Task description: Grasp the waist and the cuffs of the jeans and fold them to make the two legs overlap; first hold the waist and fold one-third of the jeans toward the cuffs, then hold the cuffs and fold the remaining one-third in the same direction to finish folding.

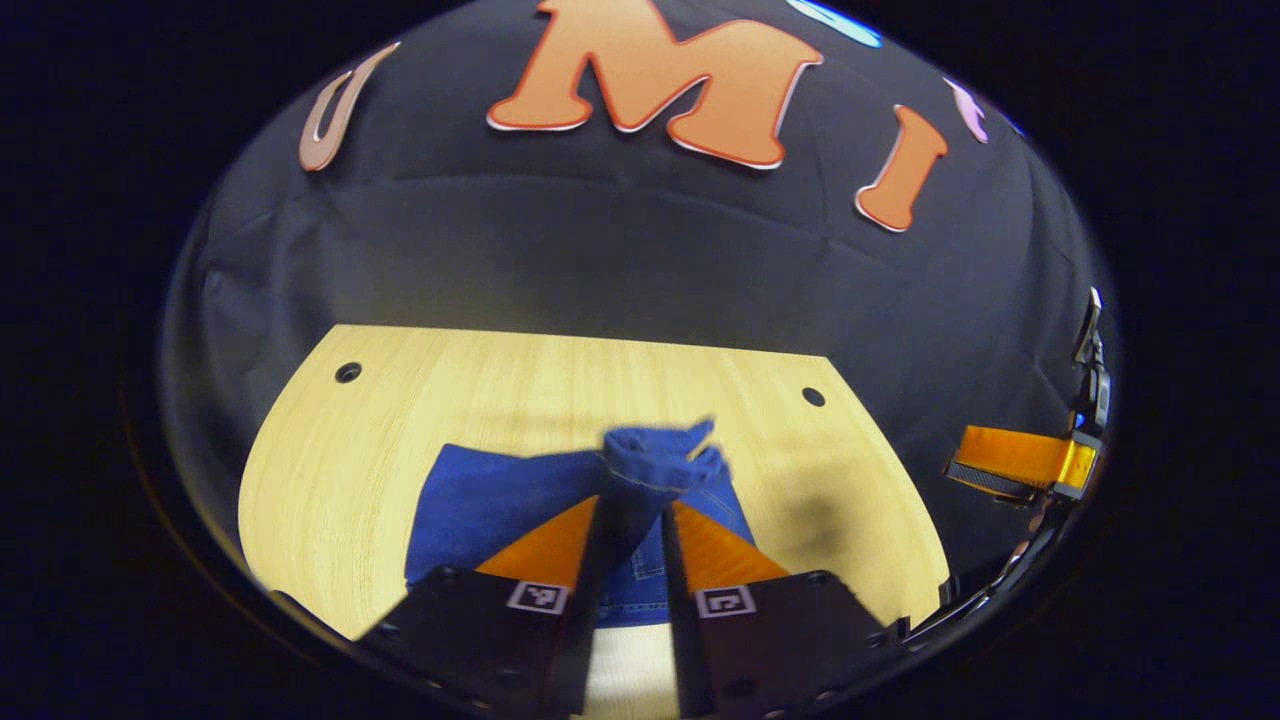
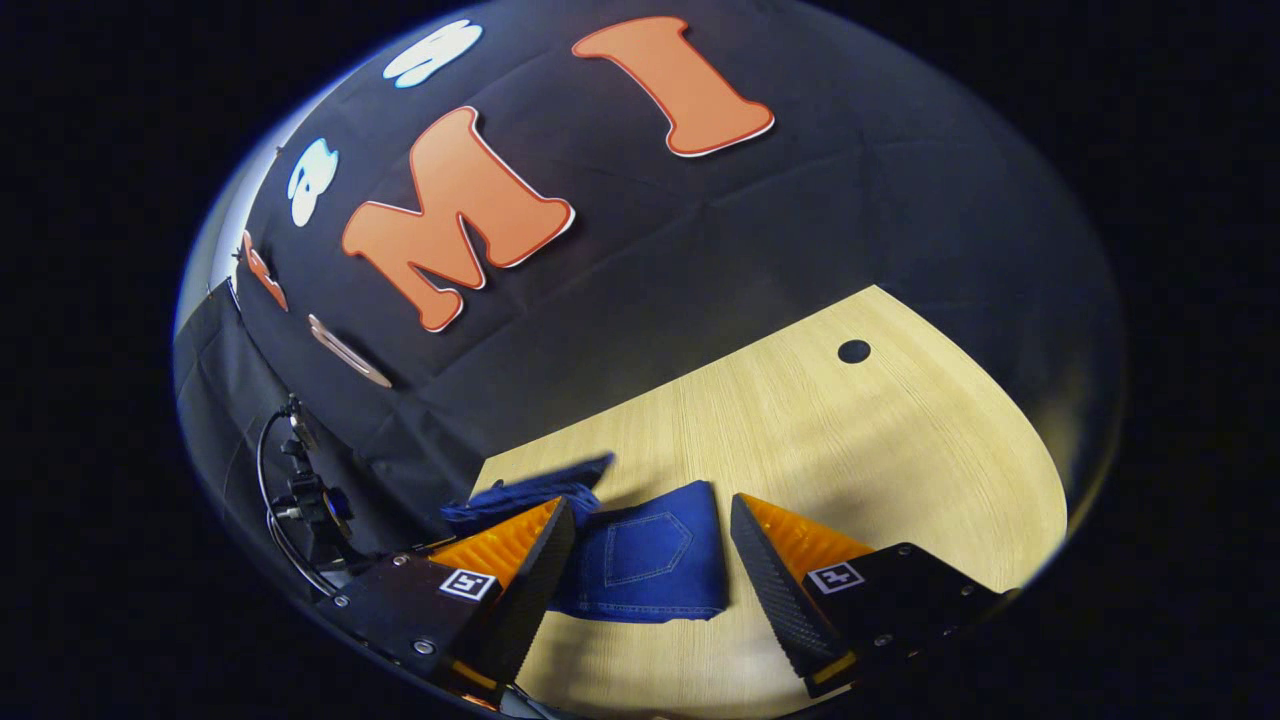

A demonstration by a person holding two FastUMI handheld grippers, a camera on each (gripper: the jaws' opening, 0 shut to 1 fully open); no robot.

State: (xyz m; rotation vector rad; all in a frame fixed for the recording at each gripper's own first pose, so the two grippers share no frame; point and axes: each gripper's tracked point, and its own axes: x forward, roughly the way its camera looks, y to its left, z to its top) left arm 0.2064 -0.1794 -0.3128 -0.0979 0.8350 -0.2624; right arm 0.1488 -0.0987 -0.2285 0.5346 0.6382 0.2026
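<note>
- In the left gripper view, the light wooden table [image 1: 330, 450] spreads out under the black booth wall [image 1: 600, 260], with a small dark hole [image 1: 348, 373] near its far left corner.
- The blue jeans [image 1: 480, 505] lie folded on the table, a flat panel stretching to the left of the fingers.
- The left gripper [image 1: 634, 520] has its two fingers drawn close together, pinching a bunched cuff end [image 1: 655, 462] of the jeans; the fabric rises out of the narrow gap and puffs up above the tips, lifted clear of the flat part.
- A second hole [image 1: 813, 397] sits near the far right corner of the table.
- At the far right edge of that view, another gripper [image 1: 1020, 462] hangs off the table's side, seen from the side; how wide it stands there I cannot tell.
- In the right gripper view, a small camera stand with a cable [image 2: 300, 500] sits at the left against the booth wall [image 2: 850, 200].
- A raised fold of the jeans [image 2: 530, 492] shows just behind the left finger.
- The right gripper [image 2: 650, 545] stands wide apart and holds nothing; the folded jeans [image 2: 645, 560], back pocket up, lie on the table between and beyond its fingers.
- Bare table [image 2: 900, 450] runs off to the right, with one hole [image 2: 853, 351] near the far edge.
</note>
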